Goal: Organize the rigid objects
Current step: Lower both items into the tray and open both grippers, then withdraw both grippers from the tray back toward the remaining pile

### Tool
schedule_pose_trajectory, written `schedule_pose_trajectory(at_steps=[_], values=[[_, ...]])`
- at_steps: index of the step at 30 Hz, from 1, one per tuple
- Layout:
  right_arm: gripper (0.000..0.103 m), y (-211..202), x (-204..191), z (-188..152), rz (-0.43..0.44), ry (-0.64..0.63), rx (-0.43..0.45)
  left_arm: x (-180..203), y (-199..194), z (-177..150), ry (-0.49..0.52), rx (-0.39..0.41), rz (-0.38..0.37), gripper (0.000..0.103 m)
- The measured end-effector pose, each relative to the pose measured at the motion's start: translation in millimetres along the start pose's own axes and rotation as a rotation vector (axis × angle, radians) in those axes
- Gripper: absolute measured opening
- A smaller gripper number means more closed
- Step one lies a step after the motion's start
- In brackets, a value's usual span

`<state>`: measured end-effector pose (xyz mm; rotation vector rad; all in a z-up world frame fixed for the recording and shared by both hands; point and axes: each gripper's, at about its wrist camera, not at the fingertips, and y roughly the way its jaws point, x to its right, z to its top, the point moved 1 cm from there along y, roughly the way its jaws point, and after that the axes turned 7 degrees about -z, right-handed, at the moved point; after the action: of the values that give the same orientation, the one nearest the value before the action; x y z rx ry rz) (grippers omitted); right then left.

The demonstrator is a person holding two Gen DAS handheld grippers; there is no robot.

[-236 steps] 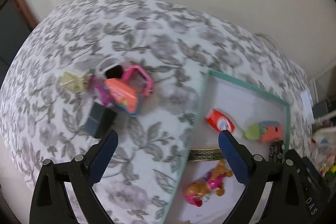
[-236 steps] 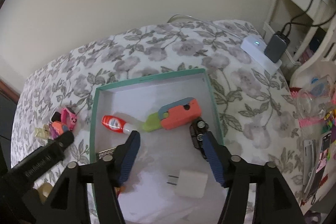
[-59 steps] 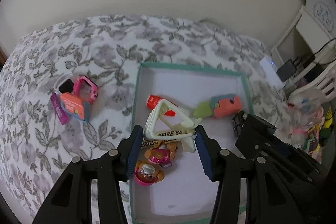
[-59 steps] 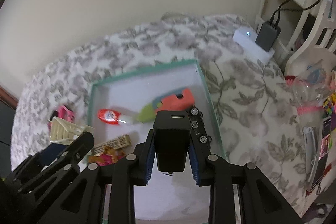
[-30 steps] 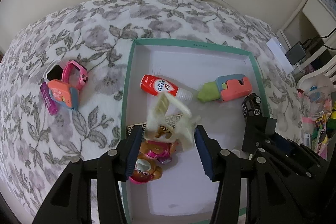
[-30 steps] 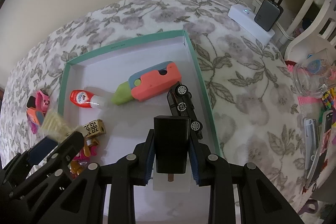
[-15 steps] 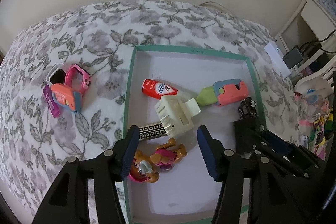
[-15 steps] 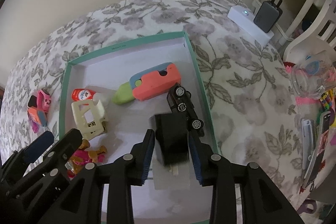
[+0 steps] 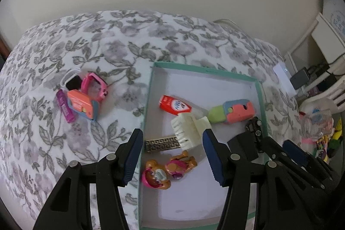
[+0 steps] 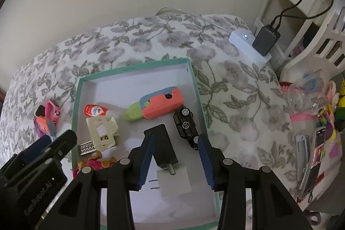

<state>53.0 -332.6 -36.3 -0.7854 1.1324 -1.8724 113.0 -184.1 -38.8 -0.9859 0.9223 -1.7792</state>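
Chargers [image 10: 163, 149]: two; toy car [image 10: 186, 125]: one

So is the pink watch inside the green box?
No, the pink watch lies on the flowered bedspread, left of the green box.

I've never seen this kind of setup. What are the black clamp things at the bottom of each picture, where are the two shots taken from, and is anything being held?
There is no robot: a person holds a hand-held gripper in each hand, and a fisheye camera on each looks along its jaws. One picture is from the left gripper, the other from the right gripper.

Both look down at a teal-rimmed box on a flowered bedspread. In it lie a black charger, a cream hair claw, a toy car, a red bottle and more toys. A pink watch lies outside.

Nothing is held. The right jaws are opening, the charger loose between them.
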Motion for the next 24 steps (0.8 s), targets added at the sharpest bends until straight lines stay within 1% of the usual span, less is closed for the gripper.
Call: schedule_pose_trajectory(at_steps=[1,2,4,8,10,14,16,18,20,21,22,24], values=[[0.055,-1,-1,0,-0.001,-0.002,0.002,-3,-1,0,-0.007,0.004,0.013,0.06],[0.057,-1,-2,0,-0.002,-0.008,0.004,-5,-1,1,-0.013,0.007,0.029,0.061],[0.058,0,-5,0,-0.003,-0.017,0.003,-10,-2,2,-0.027,0.015,0.05,0.078],[0.058,1,-11,-1,-0.005,-0.035,0.003,-19,-3,3,-0.059,0.016,0.078,0.08],[0.062,0,-12,-1,0.0,-0.037,0.005,-26,-2,2,-0.075,0.013,0.113,0.083],[0.07,-5,-14,0,0.023,-0.022,0.026,-39,2,1,-0.11,-0.001,0.183,0.084],[0.076,-7,-14,1,0.029,-0.018,0.035,-46,4,1,-0.133,-0.009,0.203,0.084],[0.076,-7,-16,1,0.033,-0.015,0.037,-52,4,0,-0.151,-0.012,0.216,0.085],[0.078,-8,-18,1,0.043,-0.011,0.036,-58,2,1,-0.172,-0.01,0.226,0.095],[0.084,-8,-18,1,0.049,-0.008,0.036,-61,2,1,-0.182,-0.007,0.227,0.099],[0.09,-8,-19,1,0.057,-0.005,0.037,-64,1,2,-0.19,-0.006,0.227,0.099],[0.092,-8,-22,1,0.065,-0.004,0.038,-70,-1,2,-0.21,-0.011,0.225,0.099]])
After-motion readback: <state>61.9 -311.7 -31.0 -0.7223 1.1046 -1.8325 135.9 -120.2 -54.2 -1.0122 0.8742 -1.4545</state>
